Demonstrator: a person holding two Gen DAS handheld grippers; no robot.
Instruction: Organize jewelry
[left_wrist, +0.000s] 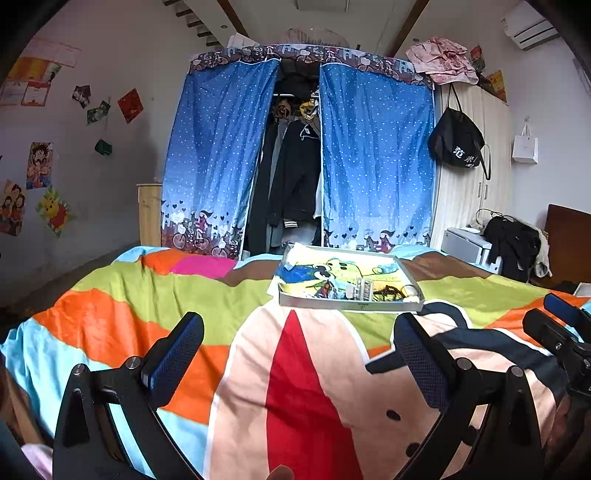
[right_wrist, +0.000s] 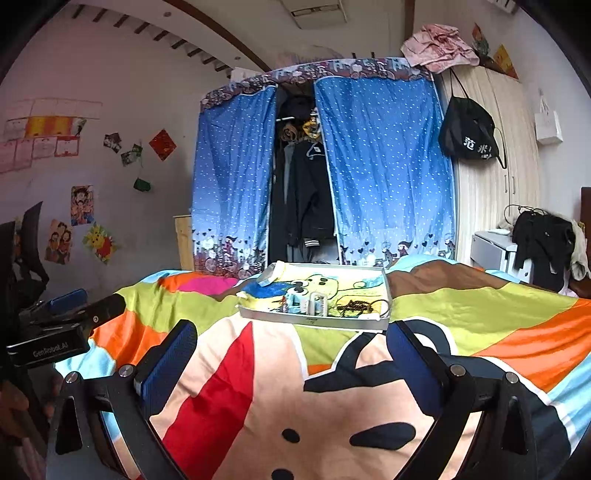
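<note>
Both tongs, left tongs (left_wrist: 299, 345) and right tongs (right_wrist: 291, 350), are held released above the striped bed (left_wrist: 147, 295). Jewelry (right_wrist: 364, 307) is contained in the tray (right_wrist: 314, 323), before the blue curtained wardrobe (left_wrist: 376, 155).

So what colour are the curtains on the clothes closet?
Blue with small white dots, with a cartoon border of bicycles and hearts along the bottom. Clearest in the left wrist view.
</note>
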